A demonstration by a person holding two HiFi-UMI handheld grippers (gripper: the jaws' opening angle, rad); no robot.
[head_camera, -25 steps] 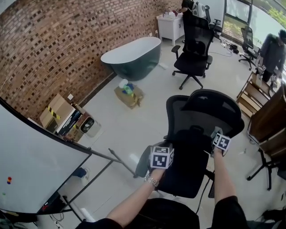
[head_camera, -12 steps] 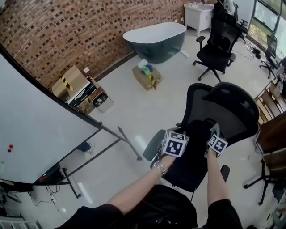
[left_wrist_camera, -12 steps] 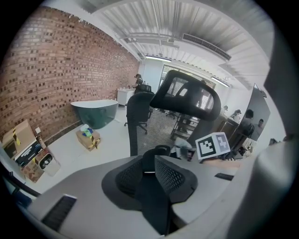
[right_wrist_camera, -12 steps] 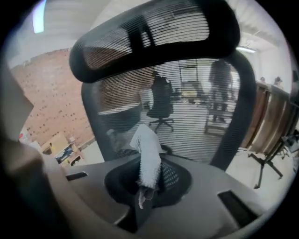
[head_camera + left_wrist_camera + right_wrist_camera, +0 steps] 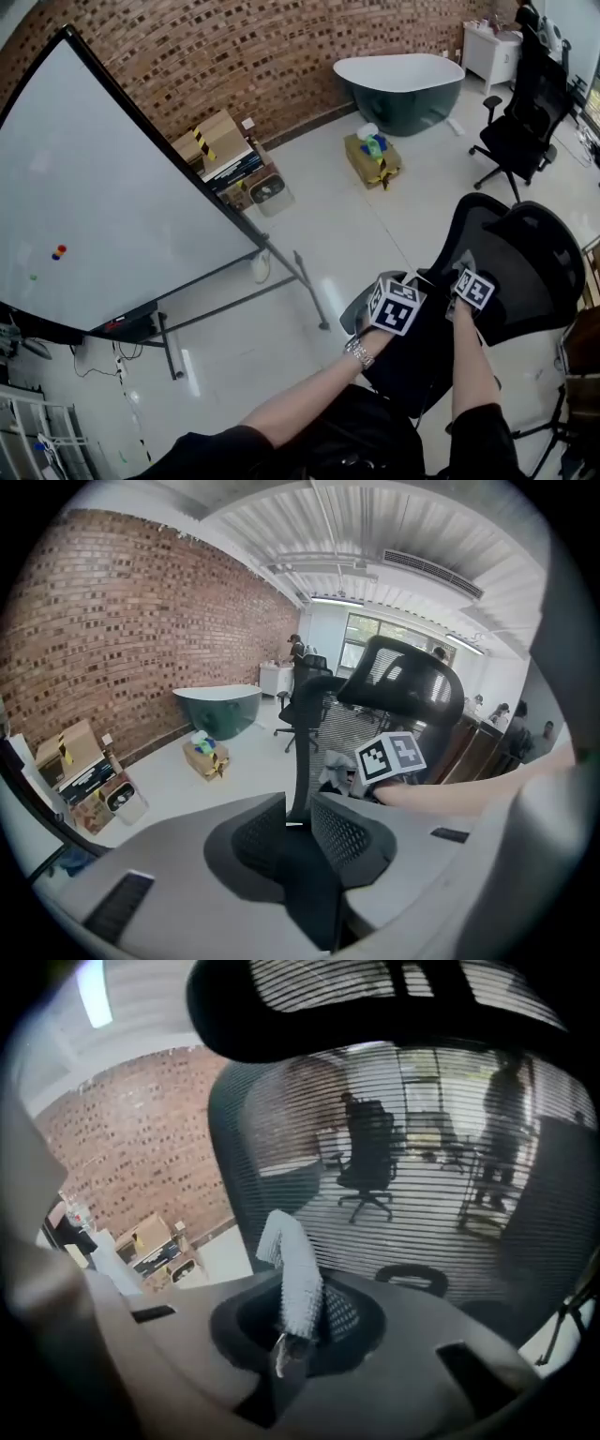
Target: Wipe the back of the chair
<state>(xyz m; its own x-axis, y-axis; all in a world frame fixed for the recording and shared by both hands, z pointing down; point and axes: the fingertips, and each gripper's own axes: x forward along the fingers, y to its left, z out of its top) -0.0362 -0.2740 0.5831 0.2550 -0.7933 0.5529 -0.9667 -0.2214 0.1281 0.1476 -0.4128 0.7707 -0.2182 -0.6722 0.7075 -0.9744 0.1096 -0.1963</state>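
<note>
The black mesh chair (image 5: 525, 253) stands at the right of the head view, its back toward me. My left gripper (image 5: 412, 286) sits at the left edge of the back. In the left gripper view its jaws (image 5: 298, 822) are closed round the chair's black frame bar (image 5: 300, 742). My right gripper (image 5: 464, 270) is shut on a grey cloth (image 5: 292, 1274) that sticks up from between the jaws, close to the mesh back (image 5: 403, 1157) and below the headrest (image 5: 375, 997). The left gripper view also catches the cloth (image 5: 337, 771) beside the right gripper's marker cube.
A large tilted whiteboard (image 5: 112, 187) on a stand fills the left. A dark bathtub (image 5: 403, 80), a taped cardboard box (image 5: 373, 157) and stacked boxes (image 5: 217, 150) lie along the brick wall. A second office chair (image 5: 525, 122) stands behind.
The head view has swung left, so the whiteboard now fills the left side. Both grippers have stayed on the chair back, the right one still holding the cloth.
</note>
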